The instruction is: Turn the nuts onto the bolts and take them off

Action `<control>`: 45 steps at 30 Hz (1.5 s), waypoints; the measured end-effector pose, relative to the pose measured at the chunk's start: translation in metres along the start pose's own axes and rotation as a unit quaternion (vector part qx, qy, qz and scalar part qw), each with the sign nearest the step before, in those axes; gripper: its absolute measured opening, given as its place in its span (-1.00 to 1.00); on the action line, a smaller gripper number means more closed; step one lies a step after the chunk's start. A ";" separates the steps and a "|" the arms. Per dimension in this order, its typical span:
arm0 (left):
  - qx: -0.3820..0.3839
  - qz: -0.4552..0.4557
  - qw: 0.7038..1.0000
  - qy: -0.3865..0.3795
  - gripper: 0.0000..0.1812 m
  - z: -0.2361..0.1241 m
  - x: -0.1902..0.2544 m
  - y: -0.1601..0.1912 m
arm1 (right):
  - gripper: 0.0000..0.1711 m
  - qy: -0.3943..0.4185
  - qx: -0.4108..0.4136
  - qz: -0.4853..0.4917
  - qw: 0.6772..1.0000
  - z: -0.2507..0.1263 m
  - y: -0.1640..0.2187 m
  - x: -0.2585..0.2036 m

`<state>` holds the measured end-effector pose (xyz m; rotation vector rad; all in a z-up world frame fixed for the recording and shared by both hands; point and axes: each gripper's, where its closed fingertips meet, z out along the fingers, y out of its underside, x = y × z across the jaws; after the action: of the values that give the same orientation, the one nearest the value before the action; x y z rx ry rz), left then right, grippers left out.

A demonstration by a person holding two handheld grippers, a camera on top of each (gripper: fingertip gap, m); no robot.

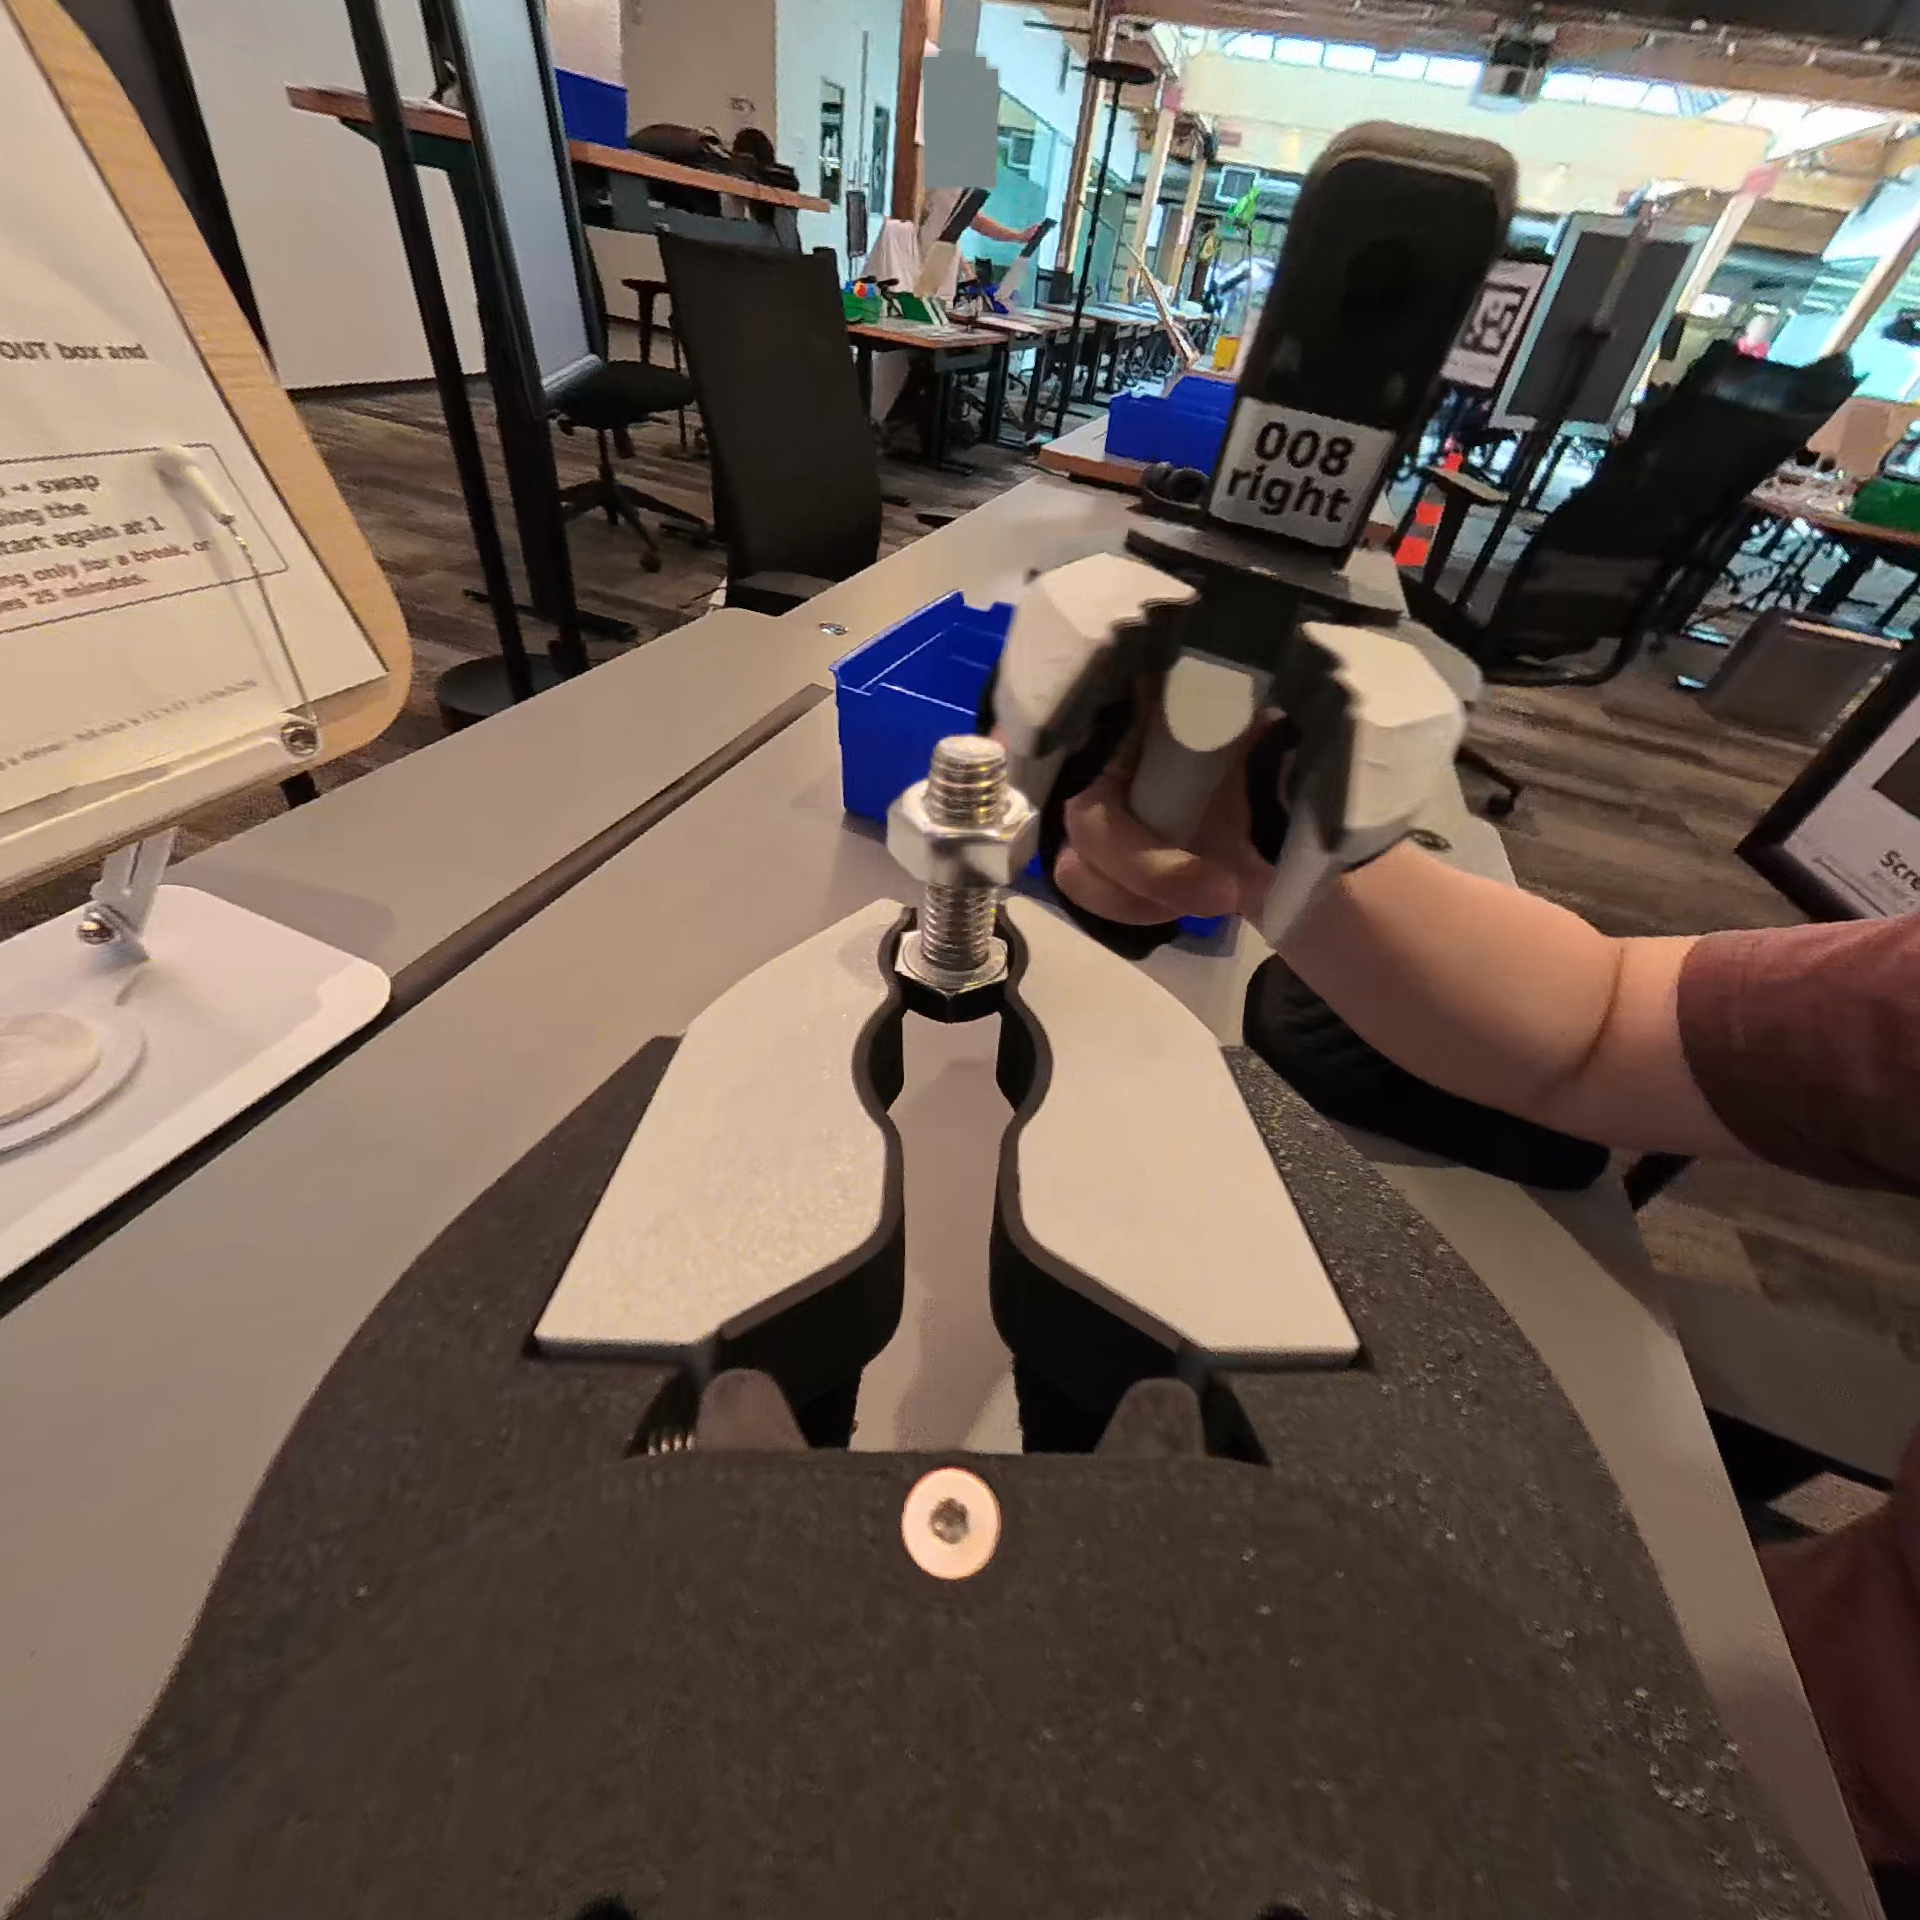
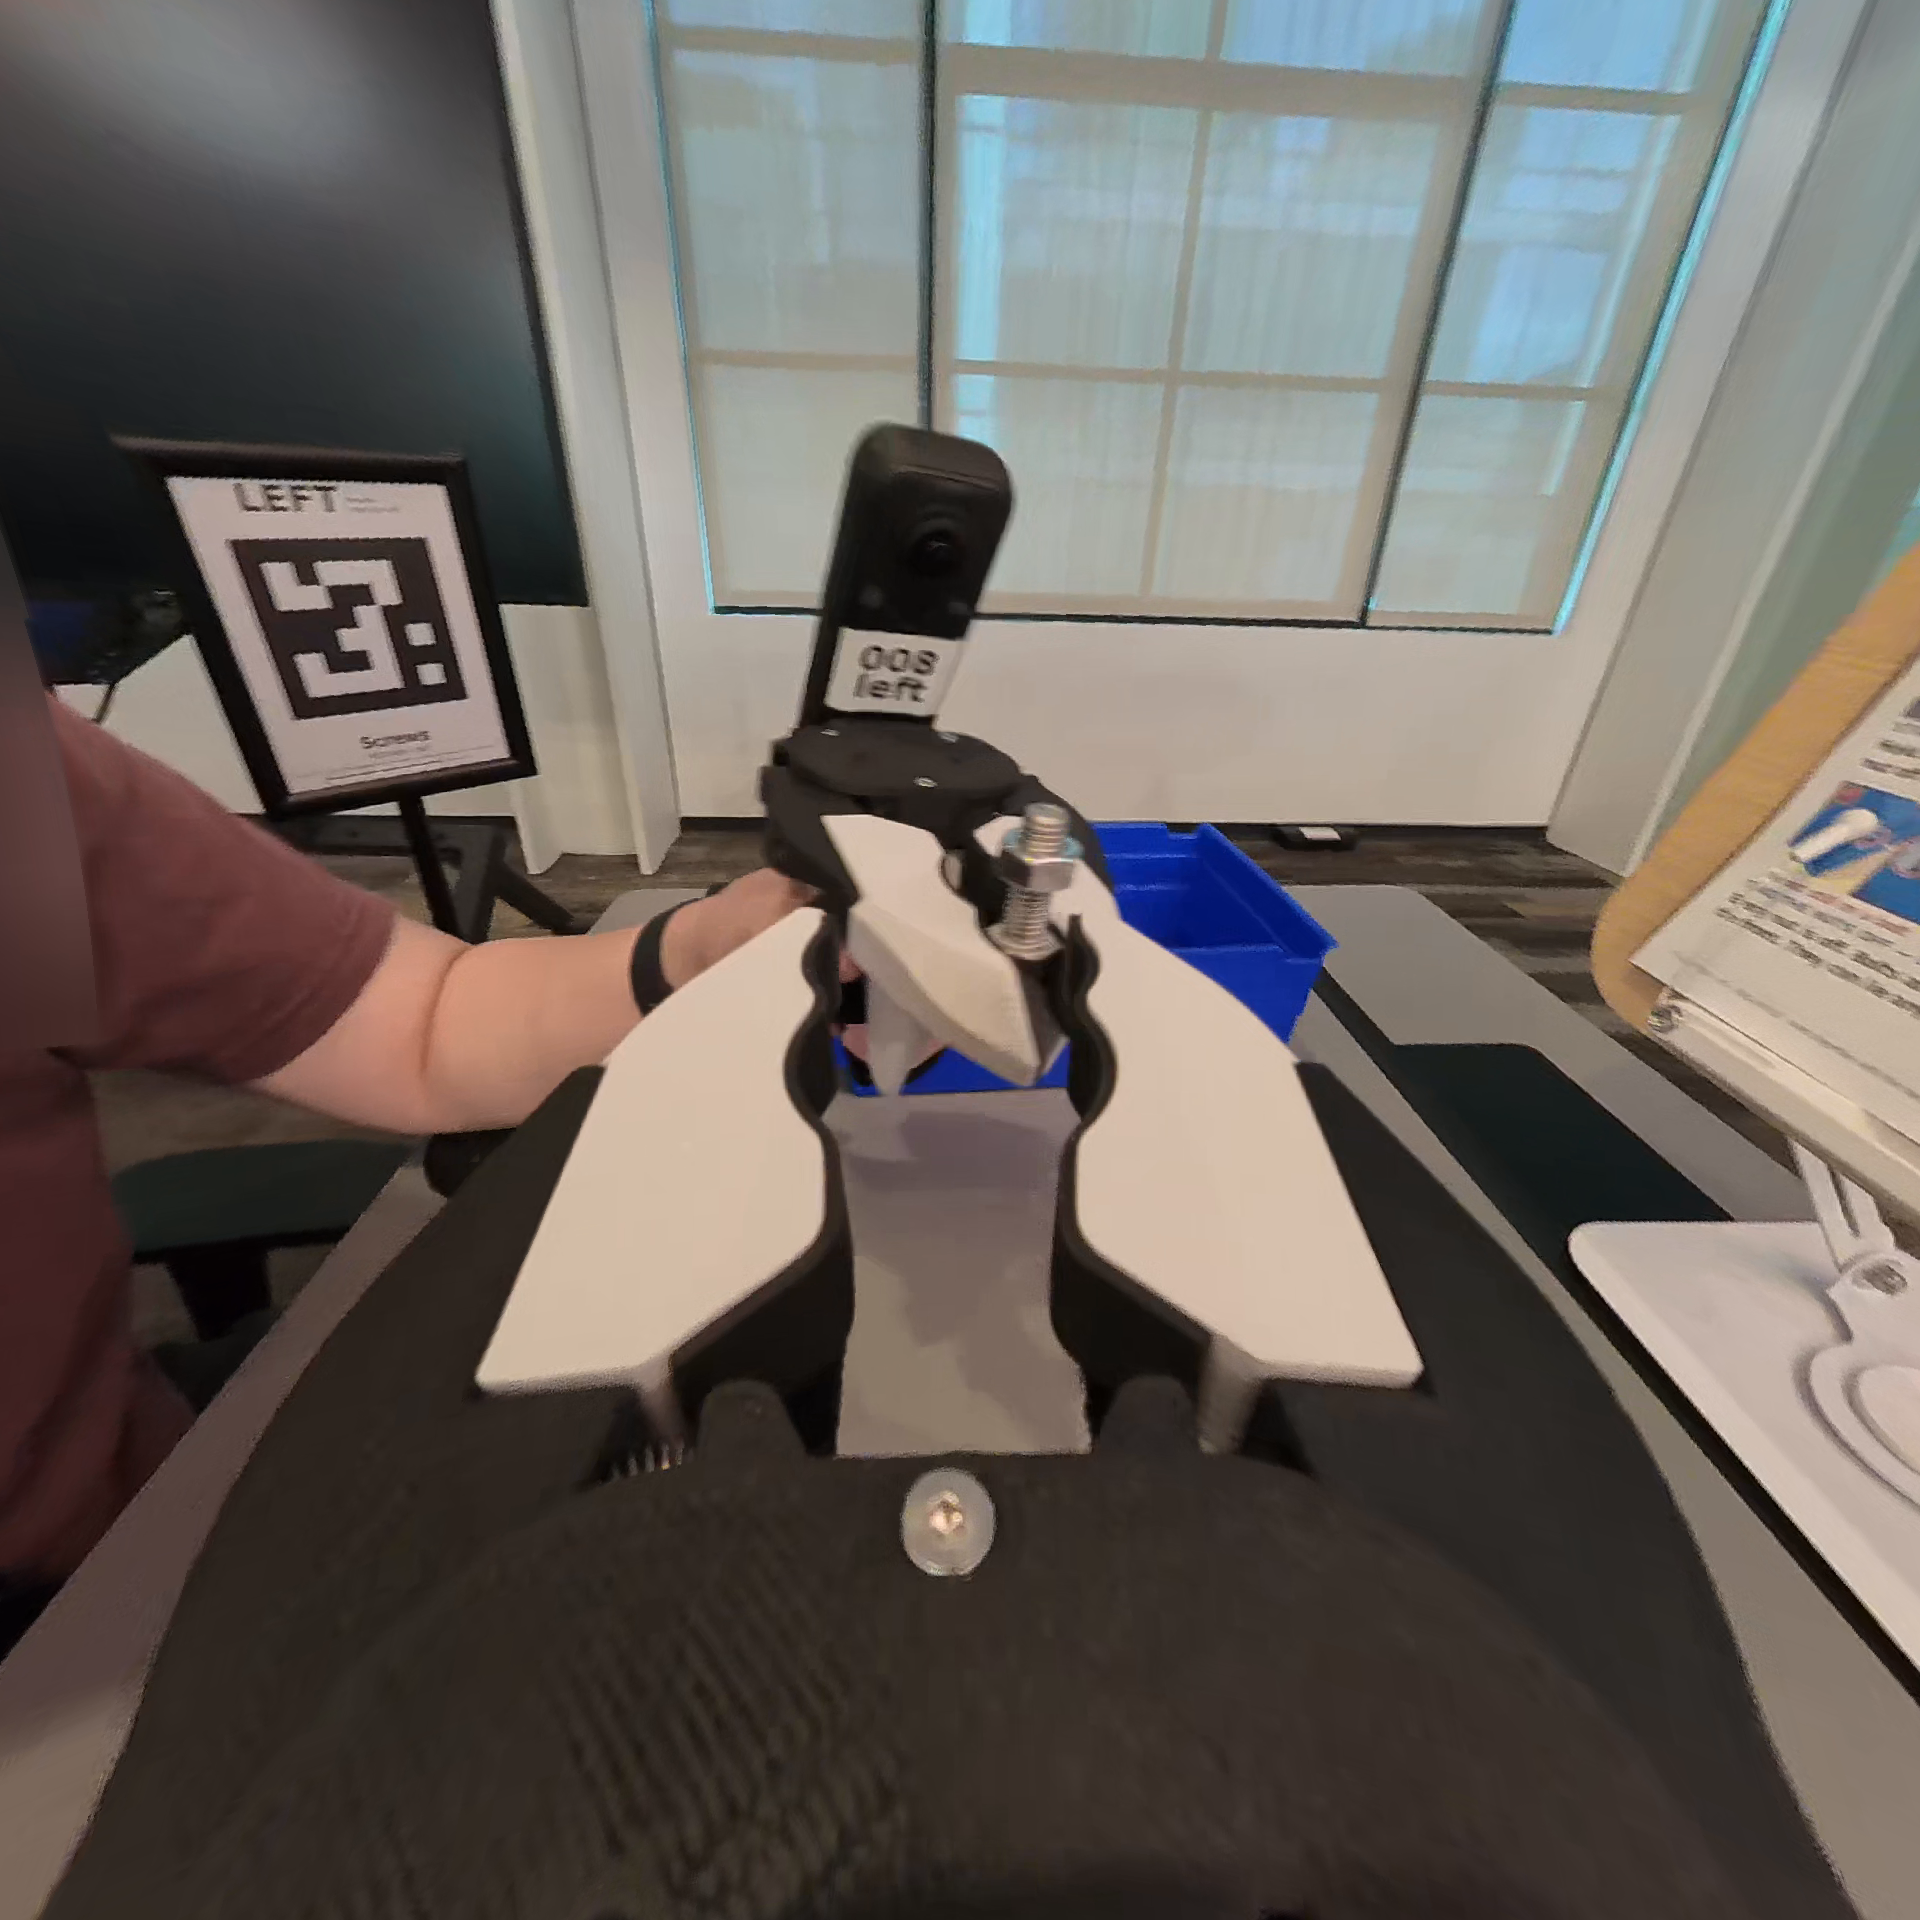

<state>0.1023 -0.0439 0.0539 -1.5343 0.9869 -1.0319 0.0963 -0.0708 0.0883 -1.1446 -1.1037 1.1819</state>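
A steel bolt stands upright, and my left gripper is shut on its head. A hex nut sits on the thread near the bolt's top end. My right gripper is open and empty. In the left wrist view it hangs behind and to the right of the bolt, apart from it and facing me. In the right wrist view the left gripper holds the bolt and nut just beyond my right fingertip.
A blue bin stands on the grey table behind the bolt. A document stand is at the table's side. A framed marker sign stands off the table. The person's forearm reaches in. Across from one pair of fingers to the other is roughly 4 cm.
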 end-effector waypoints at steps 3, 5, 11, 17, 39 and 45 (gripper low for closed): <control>-0.019 0.024 0.999 0.008 -0.86 0.008 0.011 0.006 | -0.70 0.005 -0.008 0.032 0.999 0.005 0.010 0.007; -0.024 0.031 0.999 0.021 -0.86 0.011 0.018 0.008 | -0.78 -0.001 -0.009 0.058 0.998 0.008 0.015 0.008; -0.030 0.034 0.998 0.037 -0.86 0.013 0.025 0.009 | -0.88 -0.034 0.004 0.074 0.997 0.011 0.016 0.001; -0.024 0.035 0.998 0.043 -0.86 0.012 0.029 0.007 | -0.88 -0.057 0.028 0.108 0.992 0.012 0.014 -0.002; -0.045 0.017 0.999 0.009 -0.59 -0.002 0.009 0.005 | -0.88 0.476 -0.304 0.184 0.805 -0.324 0.023 0.079; -0.070 0.017 0.997 0.004 -0.59 -0.004 0.007 0.011 | -0.87 0.479 -0.456 0.437 0.610 -0.426 0.162 0.054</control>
<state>0.0991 -0.0533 0.0448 -1.6219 1.1074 -0.9630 0.5074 -0.0390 -0.1131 -2.8866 -0.1110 0.2919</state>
